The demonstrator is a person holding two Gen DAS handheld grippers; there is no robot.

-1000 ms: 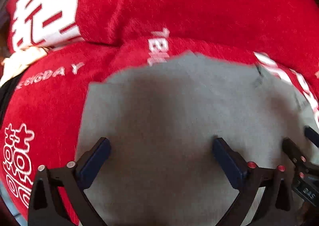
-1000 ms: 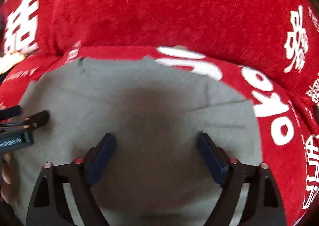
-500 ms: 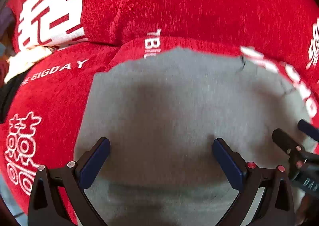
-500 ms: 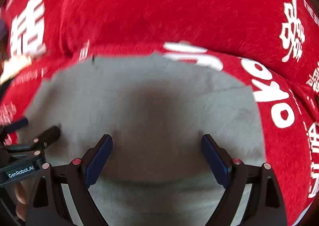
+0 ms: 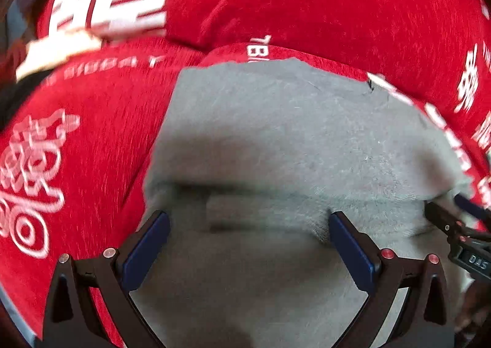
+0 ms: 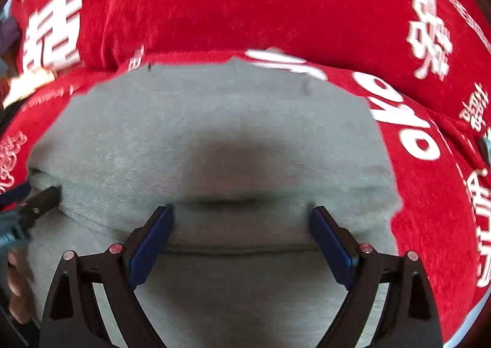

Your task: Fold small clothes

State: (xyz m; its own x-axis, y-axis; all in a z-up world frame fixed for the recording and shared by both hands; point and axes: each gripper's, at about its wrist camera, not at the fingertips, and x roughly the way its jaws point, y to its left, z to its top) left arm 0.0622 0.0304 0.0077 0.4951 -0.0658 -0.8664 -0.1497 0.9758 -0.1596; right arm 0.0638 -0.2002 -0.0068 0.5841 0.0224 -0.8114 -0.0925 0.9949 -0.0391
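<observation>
Straddling grey garment (image 5: 276, 139) near fold edge, both hand-held grippers (image 5: 248, 231) (image 6: 241, 225) spread wide; red blanket (image 6: 276, 4) around.

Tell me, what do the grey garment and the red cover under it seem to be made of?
The grey garment looks like soft matte knit, perhaps cotton jersey: fine ribbed lines and a slightly fuzzy surface show. The red cover looks like plush, velvety fabric, maybe chenille or fleece: short streaky pile catches the light, and white printed characters sit on it. Exact fibres cannot be told.

White "HAPPY WED…" on the red cover (image 6: 276, 4) at upper left; large white Chinese characters elsewhere, blurred
</observation>
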